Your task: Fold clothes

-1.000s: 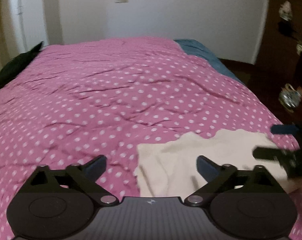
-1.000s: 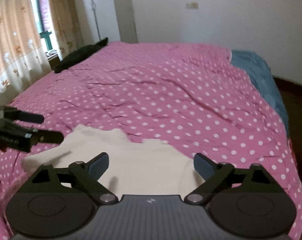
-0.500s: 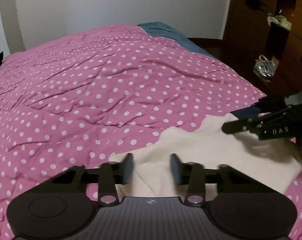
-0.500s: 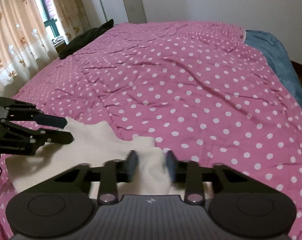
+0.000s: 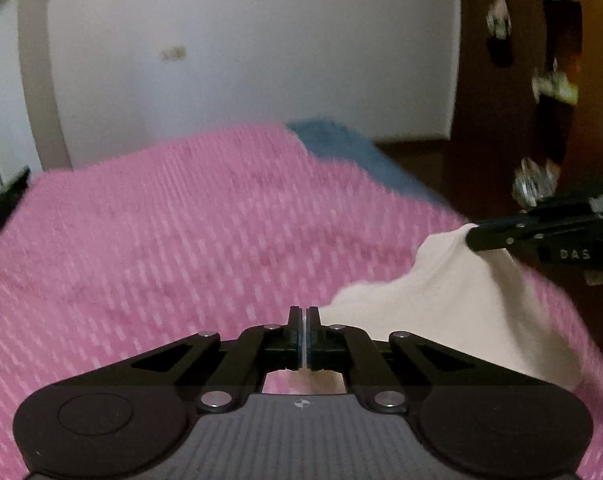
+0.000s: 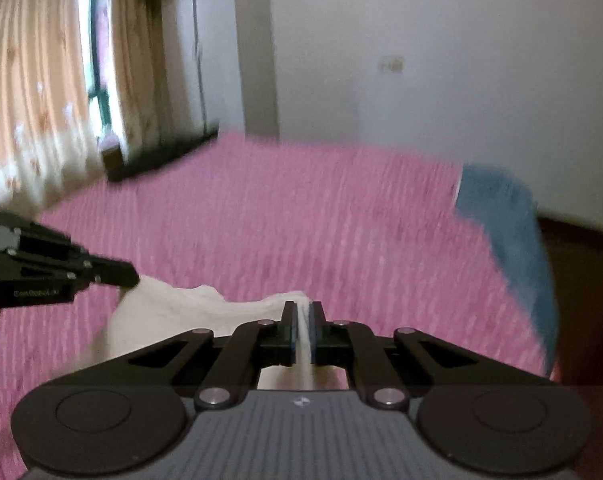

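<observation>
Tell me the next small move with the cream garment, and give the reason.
Probably carry both pinched corners forward together over the pink bedspread to make the fold. The left gripper and the right gripper are each shut on an edge of the cream garment, which is raised between them while its lower part hangs toward the bed.

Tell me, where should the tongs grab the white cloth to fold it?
Grab its near edge, one corner per tongs, coming from the near side of the bed. The cloth is thin and floppy, so pinched corners keep it spread. Both tongs do that now: left tongs and right tongs are each shut on a corner.
</observation>
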Tool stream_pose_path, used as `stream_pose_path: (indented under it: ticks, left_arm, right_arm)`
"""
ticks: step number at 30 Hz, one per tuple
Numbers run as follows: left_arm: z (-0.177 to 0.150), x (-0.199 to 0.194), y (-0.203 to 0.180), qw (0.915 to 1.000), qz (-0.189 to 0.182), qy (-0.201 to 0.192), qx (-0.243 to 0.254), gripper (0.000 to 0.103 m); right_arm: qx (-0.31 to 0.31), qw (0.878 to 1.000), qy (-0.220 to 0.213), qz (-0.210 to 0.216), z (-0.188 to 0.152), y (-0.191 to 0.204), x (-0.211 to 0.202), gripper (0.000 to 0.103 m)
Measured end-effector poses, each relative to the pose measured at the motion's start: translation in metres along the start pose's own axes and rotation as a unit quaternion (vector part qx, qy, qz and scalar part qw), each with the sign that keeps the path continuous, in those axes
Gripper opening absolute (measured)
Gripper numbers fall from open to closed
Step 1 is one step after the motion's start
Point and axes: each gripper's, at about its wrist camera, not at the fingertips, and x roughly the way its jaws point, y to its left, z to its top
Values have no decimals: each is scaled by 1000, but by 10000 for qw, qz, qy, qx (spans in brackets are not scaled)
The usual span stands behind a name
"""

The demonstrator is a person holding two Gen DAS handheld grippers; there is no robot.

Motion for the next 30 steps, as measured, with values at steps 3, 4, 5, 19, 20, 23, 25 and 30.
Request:
stream_pose_path:
  ticks: [3, 4, 5, 19, 20, 23, 25, 30]
  left_arm:
    - [35, -28, 2, 9982, 22, -590, -58, 0]
    - [45, -37, 2, 9969, 27, -784, -62, 0]
    - [54, -47, 2, 9952, 31, -978, -67, 0]
    - [1, -32, -10, 9993, -241, -70, 282, 15]
    - [-1, -24, -9, 9994, -265, 45, 226, 26]
    - [-3, -2, -14, 9987, -387, 295, 159, 40]
    - [-3, 11, -24, 9978, -490, 413, 162, 51]
    - [1, 42, -64, 9938, -854, 636, 322, 74]
  right_arm:
    - [-125, 9977, -659, -98, 37, 5, -29, 5]
    - [-193, 9962, -846, -114, 46, 8, -39, 5]
    - [-261, 9943, -1025, -126, 56, 11, -48, 5]
    - [-1858, 9709, 514, 1422, -62, 90, -64, 6]
    - [-1873, 9685, 665, 1501, -71, 92, -63, 6]
    - [-1902, 9601, 1106, 1728, -98, 99, -60, 9]
    - [-1575, 9665, 1110, 1697, -92, 87, -60, 13]
    - [-911, 9826, 1002, 1274, -95, 62, -73, 40]
